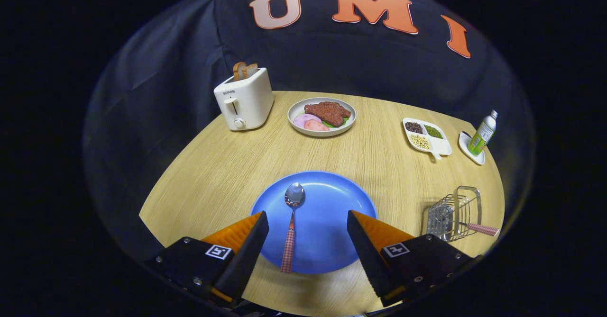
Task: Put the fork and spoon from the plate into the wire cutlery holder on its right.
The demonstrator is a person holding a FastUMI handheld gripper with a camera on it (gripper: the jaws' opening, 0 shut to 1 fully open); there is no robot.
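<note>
I'm holding the tool over the near rim of the blue plate, fingers spread wide, nothing between the pads. One spoon is lying on the plate between the fingers, bowl pointing away from me, checked handle running back over the plate's near edge. One wire cutlery holder is sitting on the table to the right of the plate, just beyond the right finger. One checked handle is sticking out of it toward the right; I'm reading that as the fork, but the head is hidden in the wire so I can't confirm.

Farther back I'm counting: one white toaster with two bread slices up in it, one grey plate of meat and sliced food, one divided tray with three fillings, one green bottle standing on a small white dish.
</note>
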